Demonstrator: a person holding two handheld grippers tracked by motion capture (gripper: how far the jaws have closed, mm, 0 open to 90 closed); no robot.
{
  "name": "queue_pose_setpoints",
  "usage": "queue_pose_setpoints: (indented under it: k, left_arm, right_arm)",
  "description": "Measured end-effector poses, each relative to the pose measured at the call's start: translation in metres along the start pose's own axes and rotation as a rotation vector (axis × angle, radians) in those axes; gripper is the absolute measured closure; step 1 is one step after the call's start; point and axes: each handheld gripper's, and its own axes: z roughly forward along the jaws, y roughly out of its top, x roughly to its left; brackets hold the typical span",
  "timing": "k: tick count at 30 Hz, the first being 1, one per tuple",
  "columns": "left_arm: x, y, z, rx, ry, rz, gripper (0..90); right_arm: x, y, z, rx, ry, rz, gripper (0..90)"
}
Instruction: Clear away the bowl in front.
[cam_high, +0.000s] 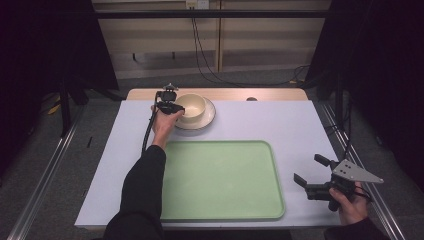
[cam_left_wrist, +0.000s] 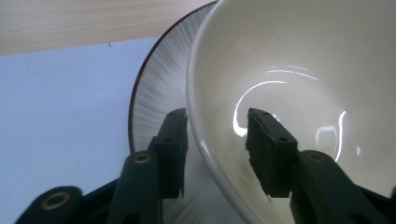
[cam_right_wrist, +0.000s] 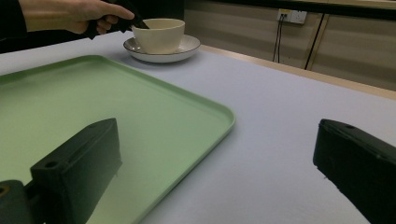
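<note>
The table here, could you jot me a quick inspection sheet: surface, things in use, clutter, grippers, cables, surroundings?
Surface: pale table with a wooden strip along its far edge.
Job's things: cream bowl standing on a striped plate at the far side; green tray near the person, nothing on it.
Clutter: one small dark spot at the far edge, too small to identify.
Grippers: left gripper straddles the bowl's rim, one jaw outside, one inside; a gap shows at the inner jaw, so no firm grip yet. Right gripper open, over the table right of the tray.
Cables: one trails from the left gripper along the forearm; others hang down the back wall.
Surroundings: dark curtains at both sides, wood-panelled wall, metal rails on the floor.
</note>
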Motion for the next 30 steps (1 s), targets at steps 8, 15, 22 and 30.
queue_pose_setpoints:
  k: [8, 15, 22, 30]
  left_arm:
    - [-0.0026, 0.0017, -0.0009, 0.026, 0.002, -0.016, 70.8]
    - [-0.0016, 0.0007, -0.0025, 0.031, -0.014, -0.055, 79.5]
    - [0.0013, -0.0005, -0.0025, 0.015, -0.056, -0.105, 82.7]
    - [0.0017, 0.0014, -0.0071, -0.003, -0.085, -0.131, 83.8]
  right_arm:
    - [0.0001, 0.0000, -0.0001, 0.000, 0.002, 0.000, 0.7]
    - [0.0000, 0.0002, -0.0002, 0.000, 0.002, 0.001, 0.7]
    - [0.0005, 0.0001, 0.0001, 0.004, -0.001, -0.001, 0.7]
    - [0.0007, 0.0001, -0.0001, -0.005, 0.000, 0.001, 0.7]
